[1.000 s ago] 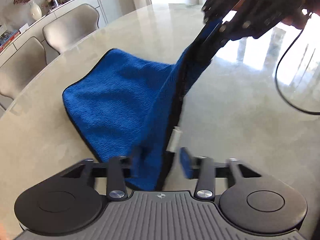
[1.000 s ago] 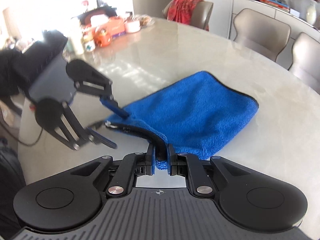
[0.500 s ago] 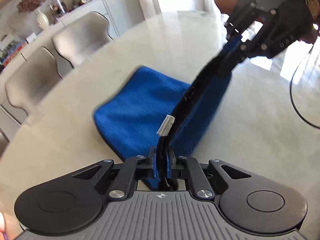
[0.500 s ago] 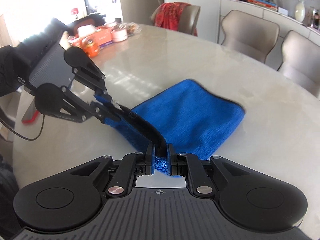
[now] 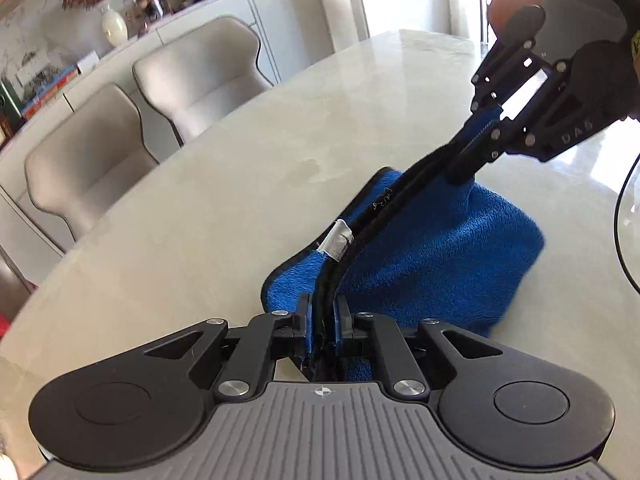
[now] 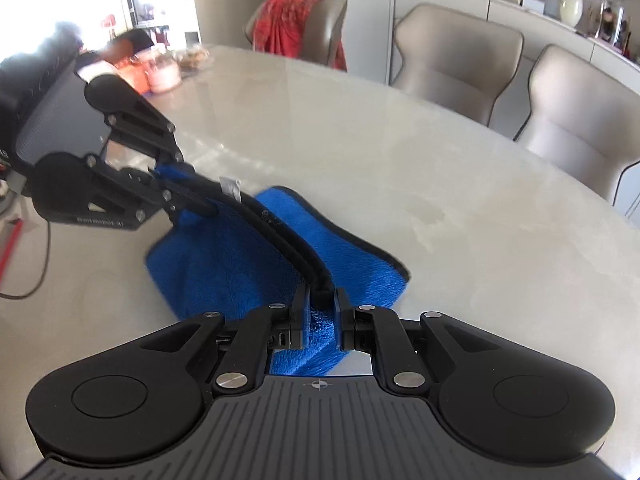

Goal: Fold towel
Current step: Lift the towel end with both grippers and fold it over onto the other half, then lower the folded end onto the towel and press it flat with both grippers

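A blue towel (image 5: 436,256) with black trim and a white tag (image 5: 336,240) lies partly on the pale table, folded over itself. My left gripper (image 5: 324,312) is shut on one corner of its doubled black edge. My right gripper (image 6: 320,300) is shut on the other corner, and it shows in the left wrist view (image 5: 480,148) at the upper right. The left gripper shows in the right wrist view (image 6: 176,192) at the left. The edge runs taut between them above the table; the towel (image 6: 240,264) hangs below it, its lower part on the table.
Beige chairs (image 5: 200,76) stand along the table's far side before a sideboard with a vase (image 5: 114,26). A chair with red cloth (image 6: 296,32) and orange jars (image 6: 160,72) are at the far end. A black cable (image 5: 620,232) lies at the right.
My left gripper closed on the towel's free corner. Both grippers have carried the lifted edge across over the lying part, so less flat towel shows.
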`<state>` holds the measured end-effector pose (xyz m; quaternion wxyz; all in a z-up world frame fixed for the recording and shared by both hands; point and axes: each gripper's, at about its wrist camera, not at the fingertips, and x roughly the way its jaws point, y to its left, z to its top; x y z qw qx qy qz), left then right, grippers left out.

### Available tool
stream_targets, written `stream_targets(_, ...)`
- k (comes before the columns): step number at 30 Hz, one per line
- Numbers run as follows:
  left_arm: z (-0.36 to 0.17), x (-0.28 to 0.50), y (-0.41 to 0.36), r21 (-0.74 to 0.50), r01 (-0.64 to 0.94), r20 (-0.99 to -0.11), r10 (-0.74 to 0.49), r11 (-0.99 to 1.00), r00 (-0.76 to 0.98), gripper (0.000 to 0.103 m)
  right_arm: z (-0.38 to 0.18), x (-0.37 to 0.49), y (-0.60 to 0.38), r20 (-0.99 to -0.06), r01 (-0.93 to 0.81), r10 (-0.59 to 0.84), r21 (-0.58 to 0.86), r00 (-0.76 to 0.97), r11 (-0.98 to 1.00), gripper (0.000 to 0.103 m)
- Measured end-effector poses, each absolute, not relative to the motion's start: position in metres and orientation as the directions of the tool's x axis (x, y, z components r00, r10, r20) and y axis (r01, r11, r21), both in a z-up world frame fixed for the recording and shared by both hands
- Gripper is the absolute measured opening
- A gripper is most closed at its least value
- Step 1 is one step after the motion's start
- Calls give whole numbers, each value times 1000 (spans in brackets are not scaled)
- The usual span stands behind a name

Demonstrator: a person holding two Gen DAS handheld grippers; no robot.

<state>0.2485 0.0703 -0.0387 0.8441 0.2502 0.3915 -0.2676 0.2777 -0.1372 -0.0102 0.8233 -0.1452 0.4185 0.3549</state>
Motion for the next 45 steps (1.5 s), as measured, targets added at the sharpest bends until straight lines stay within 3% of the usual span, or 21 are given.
stream_targets(10,-63,287,81,194,599,-802,-226,777,553,20,-44,322,-125,-815,-699,415,17,405,715,12)
stream_targets(14,-66,291,86,192,572,-796,-214,797,566,39,-53,330,-128,-815,-666,406,33,414,745,13)
stream_targets(18,-53,281,95,175,514,-758,-219,840,615,41,-52,323,-138,-791,-617,399,34,464,786,16)
stream_targets(21,-38,258,100,151,488,-713,-247,860,657,54,-43,314,-147,-766,-565,358,-9,534,825,17)
stream_targets(28,-45,225,78,75,559,-717,-345,826,606,56,-33,277,-137,-719,-662,511,95,471,743,17)
stream_targets(33,-63,235,64,81,559,-750,-319,825,580,56,-47,291,-131,-744,-654,496,106,447,749,17)
stream_targets(36,-74,254,71,22,529,-768,-324,848,552,60,-58,301,-134,-774,-627,429,53,466,777,17)
stream_targets(40,-68,255,75,16,533,-770,-329,846,546,60,-62,304,-147,-758,-574,460,139,462,807,15)
stream_targets(45,-52,261,81,-30,520,-720,-379,854,582,63,-51,299,-143,-739,-573,466,133,486,809,17)
